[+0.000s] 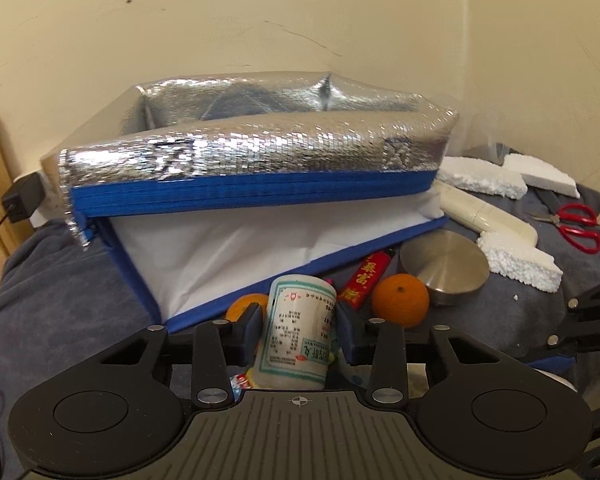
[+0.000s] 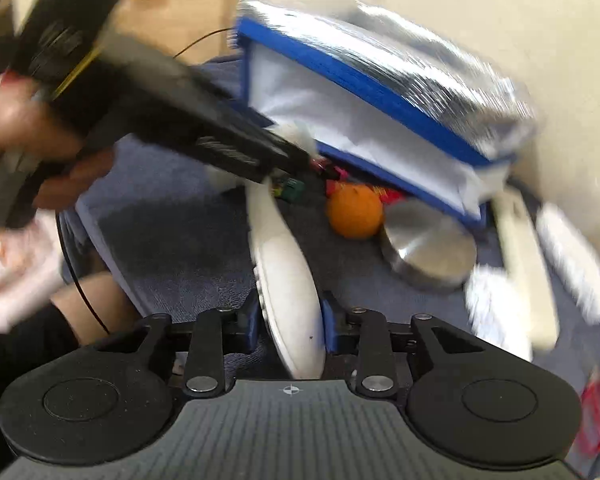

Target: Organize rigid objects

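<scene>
nearest the left lens, the left gripper (image 1: 296, 330) is clamped on a paper-wrapped roll (image 1: 298, 338), its blue pads pressing the roll's two sides; the roll stands nearly upright, tipped a little toward 1 o'clock. behind the left pad, at 11 o'clock from the roll, an orange (image 1: 242, 307) peeks out. at 12 o'clock the cooler bag (image 1: 256, 184) lies on its side, silver foil above, blue-edged mouth gaping toward the camera with white lining inside; its lower blue lip runs just behind the roll, so room there is tight. at 1 o'clock a red lighter (image 1: 366, 278) lies under that lip, touching or nearly touching a second orange (image 1: 400, 294), which sits just beside a steel disc (image 1: 444, 266). at 2 o'clock lie a cream tube (image 1: 484, 210) and foam chunks (image 1: 518, 262), then red scissors (image 1: 578, 226) near the right edge of the grey cloth (image 1: 60, 280). the cloth's left stretch, at 9 o'clock, is the widest open area.

on the right wrist view, heavily blurred, the person's hand (image 2: 16, 120) holds the left gripper's handle at 10 o'clock. the right gripper (image 2: 288, 320) grips a white oblong object (image 2: 288, 276) edge-up between its pads, pointing toward 12 o'clock. the orange (image 2: 354, 210) and disc (image 2: 428, 248) sit at 1 o'clock, close under the bag's (image 2: 380, 80) lower lip.
</scene>
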The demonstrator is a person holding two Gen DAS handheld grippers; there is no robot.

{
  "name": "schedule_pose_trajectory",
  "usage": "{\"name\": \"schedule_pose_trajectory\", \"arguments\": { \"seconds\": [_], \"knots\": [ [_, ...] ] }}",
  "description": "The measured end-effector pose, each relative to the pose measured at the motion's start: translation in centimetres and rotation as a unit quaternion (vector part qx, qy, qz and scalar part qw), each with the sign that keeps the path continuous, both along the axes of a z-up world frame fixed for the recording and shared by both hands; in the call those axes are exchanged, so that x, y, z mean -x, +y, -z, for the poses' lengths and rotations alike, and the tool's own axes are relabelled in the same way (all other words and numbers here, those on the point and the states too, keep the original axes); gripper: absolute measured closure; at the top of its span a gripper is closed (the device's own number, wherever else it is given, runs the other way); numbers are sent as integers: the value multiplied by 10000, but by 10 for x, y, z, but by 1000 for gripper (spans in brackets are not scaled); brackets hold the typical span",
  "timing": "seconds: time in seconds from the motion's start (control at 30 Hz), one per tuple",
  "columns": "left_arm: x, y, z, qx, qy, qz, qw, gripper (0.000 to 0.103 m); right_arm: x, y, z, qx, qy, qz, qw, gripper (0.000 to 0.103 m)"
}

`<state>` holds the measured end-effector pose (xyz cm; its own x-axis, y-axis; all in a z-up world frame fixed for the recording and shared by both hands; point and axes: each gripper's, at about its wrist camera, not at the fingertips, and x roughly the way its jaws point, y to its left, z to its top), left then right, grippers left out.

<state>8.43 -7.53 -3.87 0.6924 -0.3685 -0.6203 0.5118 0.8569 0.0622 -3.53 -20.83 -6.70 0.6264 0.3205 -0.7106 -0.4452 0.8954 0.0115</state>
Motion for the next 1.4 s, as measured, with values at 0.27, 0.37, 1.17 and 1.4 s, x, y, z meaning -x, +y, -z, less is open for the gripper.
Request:
{"name": "schedule_pose_trajectory", "arguments": {
  "seconds": [0.27,0.37,1.17,1.4],
  "knots": [
    [8,14,-9,111,-54,-217,9997,67,7,-17,-10,-408,-7,247,9989,79],
    [11,20,-12,178,-73,-311,9993,67,9,-20,-16,-499,-80,330,9982,79],
    [29,49,-47,425,-425,-818,9948,68,0,-10,-56,-1166,-510,580,9902,79],
    [34,50,-57,496,-497,-851,9939,68,-2,-8,-71,-1212,-641,582,9888,79]
  ]
}}
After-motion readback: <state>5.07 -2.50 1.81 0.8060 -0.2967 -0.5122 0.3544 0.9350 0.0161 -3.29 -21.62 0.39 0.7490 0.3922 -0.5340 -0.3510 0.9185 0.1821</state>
